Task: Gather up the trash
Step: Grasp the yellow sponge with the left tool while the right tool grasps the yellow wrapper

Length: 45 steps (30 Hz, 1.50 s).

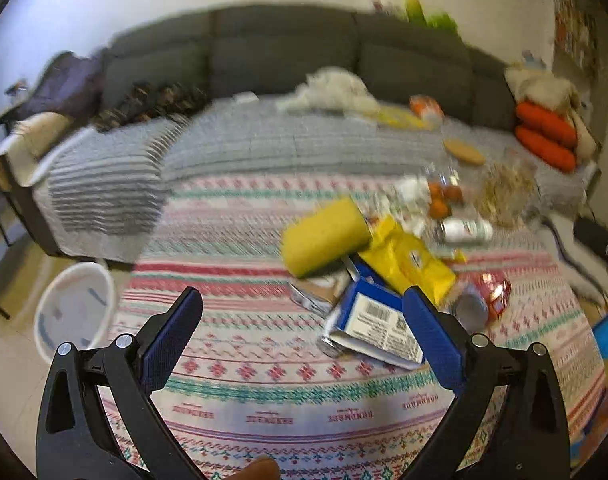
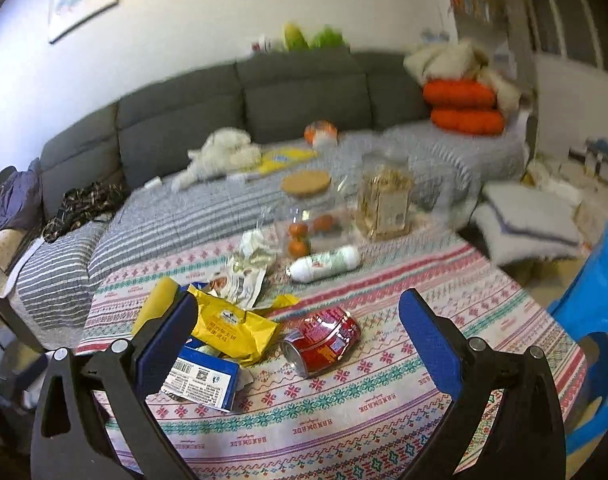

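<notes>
Left gripper (image 1: 304,312): jaws spread wide, nothing between them, above counter with patterned red-and-teal cloth (image 1: 263,384). Right gripper (image 2: 297,310): jaws spread wide, empty.

Trash heaped mid-counter: crushed red metal can (image 2: 324,340) on its side, just right of yellow foil snack bag (image 2: 231,328); blue-and-white barcode carton (image 2: 203,380) touching bag's near edge. White round bin (image 1: 75,312) on floor left of counter.

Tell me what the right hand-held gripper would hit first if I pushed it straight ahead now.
Most likely the crushed red can: it lies on the patterned tablecloth between the open fingers of the right hand-held gripper, slightly left of centre. Depth is uncertain; a high approach could pass over it.
</notes>
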{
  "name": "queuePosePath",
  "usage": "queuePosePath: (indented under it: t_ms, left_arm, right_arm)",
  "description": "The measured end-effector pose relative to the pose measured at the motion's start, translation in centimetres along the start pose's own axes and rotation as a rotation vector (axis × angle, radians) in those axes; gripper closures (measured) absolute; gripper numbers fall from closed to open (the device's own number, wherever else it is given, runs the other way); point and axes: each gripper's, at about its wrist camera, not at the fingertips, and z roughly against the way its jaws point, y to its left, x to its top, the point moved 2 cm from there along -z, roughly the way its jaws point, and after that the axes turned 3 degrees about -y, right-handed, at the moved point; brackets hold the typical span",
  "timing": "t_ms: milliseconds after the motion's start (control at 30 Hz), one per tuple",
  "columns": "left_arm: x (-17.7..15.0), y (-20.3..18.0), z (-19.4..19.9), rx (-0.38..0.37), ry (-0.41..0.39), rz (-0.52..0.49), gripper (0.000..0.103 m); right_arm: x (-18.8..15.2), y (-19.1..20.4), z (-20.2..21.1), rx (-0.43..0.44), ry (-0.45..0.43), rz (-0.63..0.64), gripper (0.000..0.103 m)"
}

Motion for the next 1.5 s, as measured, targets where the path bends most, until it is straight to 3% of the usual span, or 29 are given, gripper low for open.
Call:
queuePosePath:
  t_ms: [67, 167, 233, 300, 367, 567, 667, 700, 733, 767, 800, 867, 1033, 1233, 1367, 1500]
  left_arm:
    - [0.4, -2.0, 0.2, -0.017, 0.073, -0.007, 0.007]
    - [1.8, -3.9, 1.3, 0.008, 0.097, -0.032, 0.007]
    - [3.0, -5.3, 1.8, 0.014, 0.125, -0.099, 0.007]
    - [4.3, -7.3, 2.5, 0.029, 0.15, -0.164, 0.007]
    - [5.1, -9.8, 2.5, 0.036, 0.159, -0.218, 0.007]
    - [3.6, -10.6, -1.3, 0.109, 0.199, -0.401, 0.007]
    - [3.3, -9.8, -3.1, 0.112, 0.2, -0.478, 0.018]
    - [3.7, -10.8, -2.4, 0.111, 0.205, -0.497, 0.028]
    - [3.3, -8.8, -4.6, 0.108, 0.21, -0.512, 0.034]
    - [3.5, -7.9, -5.5, 0.099, 0.218, -0.519, 0.048]
    - [3.9, -8.5, -5.0, 0.086, 0.222, -0.519, 0.064]
    - [4.2, -8.1, -4.4, 0.058, 0.209, -0.501, 0.079]
    - [5.5, -5.8, -1.4, 0.02, 0.102, -0.391, 0.082]
    - [7.3, -3.5, 4.1, -0.049, -0.016, -0.182, 0.082]
    - [7.0, -1.6, 5.9, -0.089, -0.042, -0.074, 0.082]
    - [6.3, -0.2, 5.5, -0.095, -0.031, -0.031, 0.082]
  right_arm:
    - [1.3, -0.5, -1.3, 0.017, 0.075, -0.028, 0.005]
    - [1.4, -1.4, -2.5, 0.034, 0.105, -0.056, 0.005]
    - [0.4, -2.2, -3.4, 0.012, 0.122, -0.054, 0.005]
    - [-0.9, -3.1, -5.1, -0.014, 0.213, -0.063, 0.005]
    - [-0.9, -3.1, -5.8, 0.047, 0.264, -0.082, 0.005]
    - [0.0, -1.9, -5.3, 0.041, 0.22, 0.043, 0.005]
    - [0.0, -1.1, -5.8, 0.096, 0.238, 0.089, 0.006]
    - [0.0, -0.6, -6.0, 0.106, 0.239, 0.116, 0.006]
    - [-0.1, -0.2, -6.3, 0.111, 0.238, 0.148, 0.006]
    - [-0.2, 0.3, -6.6, 0.129, 0.232, 0.167, 0.006]
    - [-0.4, 0.7, -6.6, 0.149, 0.225, 0.172, 0.006]
    - [-0.7, 1.6, -7.1, 0.17, 0.231, 0.224, 0.006]
    - [-1.5, 4.1, -9.0, 0.217, 0.247, 0.3, 0.006]
    - [-2.3, 6.5, -11.3, 0.229, 0.269, 0.338, 0.006]
    - [-2.7, 7.6, -13.4, 0.234, 0.309, 0.319, 0.006]
    - [-3.1, 8.1, -15.3, 0.233, 0.329, 0.312, 0.006]
